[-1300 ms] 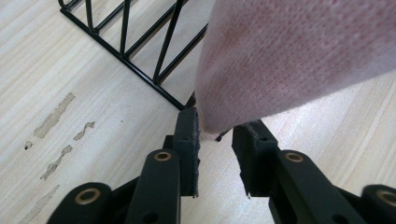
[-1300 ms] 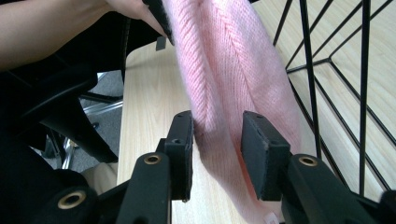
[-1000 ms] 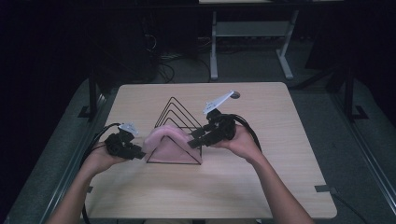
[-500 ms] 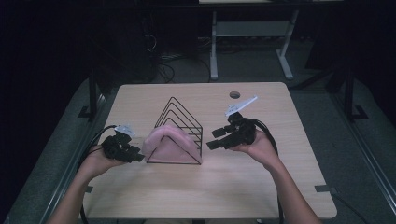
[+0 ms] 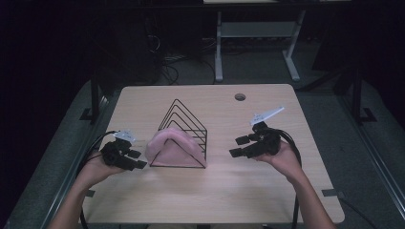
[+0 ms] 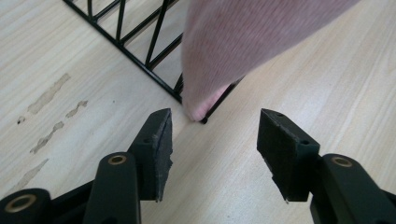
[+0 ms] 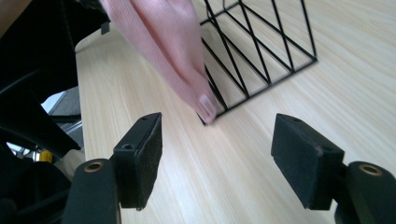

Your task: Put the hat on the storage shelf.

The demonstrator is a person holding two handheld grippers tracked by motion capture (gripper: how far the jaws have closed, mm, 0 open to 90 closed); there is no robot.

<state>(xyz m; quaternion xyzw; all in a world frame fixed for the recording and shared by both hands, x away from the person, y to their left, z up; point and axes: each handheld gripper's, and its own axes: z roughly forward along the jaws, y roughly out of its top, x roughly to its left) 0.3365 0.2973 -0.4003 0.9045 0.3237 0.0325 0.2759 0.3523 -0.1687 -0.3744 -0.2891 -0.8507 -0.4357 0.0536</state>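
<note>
Dim lab: bare wooden table (image 5: 267, 191); floor cables (image 5: 176, 71); desk frame (image 5: 258, 36) behind

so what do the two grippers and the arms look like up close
Both grippers are black. The left gripper and right gripper each carry a pale grey plate on top and trail black cables. Each has two blocky jaws with flat dark pads, plus brass-coloured rivets at the joints. The forearms are bare, no sleeves.

Seen from the high view, the tabletop (image 5: 267, 191) is evenly lit amid a dark, murky room, while both gripper views are bright, with the pink cloth (image 6: 243, 42) slightly blurred close up.
</note>
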